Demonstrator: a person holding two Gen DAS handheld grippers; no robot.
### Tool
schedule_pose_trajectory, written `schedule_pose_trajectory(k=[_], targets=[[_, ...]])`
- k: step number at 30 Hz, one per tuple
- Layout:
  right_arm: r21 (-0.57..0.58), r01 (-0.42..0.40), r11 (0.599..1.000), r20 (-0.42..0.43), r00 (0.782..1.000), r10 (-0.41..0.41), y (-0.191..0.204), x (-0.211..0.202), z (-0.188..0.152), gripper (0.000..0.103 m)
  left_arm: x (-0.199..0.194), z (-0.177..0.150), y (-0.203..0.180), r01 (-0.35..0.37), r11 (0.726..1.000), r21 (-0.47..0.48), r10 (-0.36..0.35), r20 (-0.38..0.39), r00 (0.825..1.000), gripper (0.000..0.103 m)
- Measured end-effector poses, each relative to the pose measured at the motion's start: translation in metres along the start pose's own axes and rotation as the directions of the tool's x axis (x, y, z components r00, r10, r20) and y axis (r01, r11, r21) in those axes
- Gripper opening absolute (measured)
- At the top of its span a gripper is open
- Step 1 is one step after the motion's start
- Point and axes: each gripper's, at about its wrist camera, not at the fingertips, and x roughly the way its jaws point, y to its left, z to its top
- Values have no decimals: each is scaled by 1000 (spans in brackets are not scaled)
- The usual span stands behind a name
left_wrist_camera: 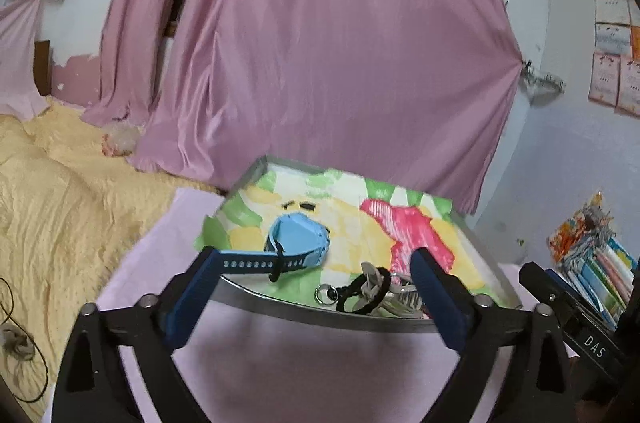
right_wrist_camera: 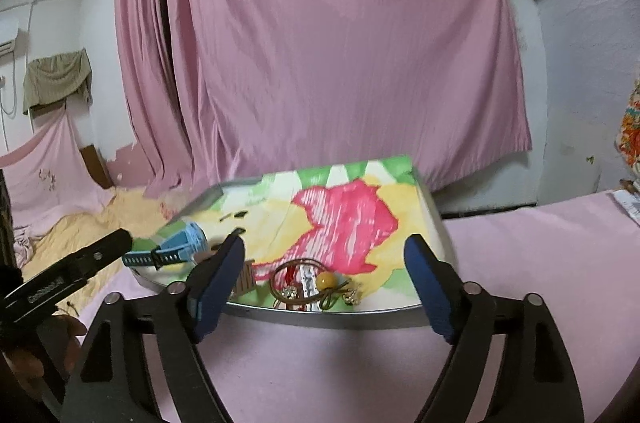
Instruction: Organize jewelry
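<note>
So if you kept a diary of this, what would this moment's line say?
left gripper: open, empty | right gripper: open, empty | blue watch in tray, strap over rim | jewelry pile near front rim

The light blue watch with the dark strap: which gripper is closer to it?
Left. The left gripper hangs open just before the light blue watch; the right gripper is open farther right, over the tangled jewelry.

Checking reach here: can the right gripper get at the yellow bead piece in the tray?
Probably yes: the right gripper is open, and the yellow bead lies uncovered near the tray front rim, straight ahead between its fingers.
</note>
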Motion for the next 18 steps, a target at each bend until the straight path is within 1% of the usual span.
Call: schedule_pose_trajectory(k=[3, 6, 10, 12, 18], targets=[[-6, 18, 1000, 52, 998, -18, 0, -14, -1, 92, -9, -1, -2, 2, 1000, 17, -2, 16, 1000, 101], [-4, 25, 1000, 87, 996, -25, -1, -27, -1, 94, -18, -5, -3, -4, 999, 38, 3, 24, 1000, 102], [0, 31, 1000, 109, 994, -30, -3, -44, -3, 97, -29, -10, -3, -1, 999, 45, 0, 17, 1000, 102], [-4, 30, 1000, 120, 992, -29, -3, -53, -5, 101, -35, -13, -3, -5, 999, 49, 4, 20, 1000, 102], [-33, 34, 999, 150, 988, -29, 2, -81, -13, 101, -61, -18, -5, -24, 997, 72, 21, 47, 999, 102]])
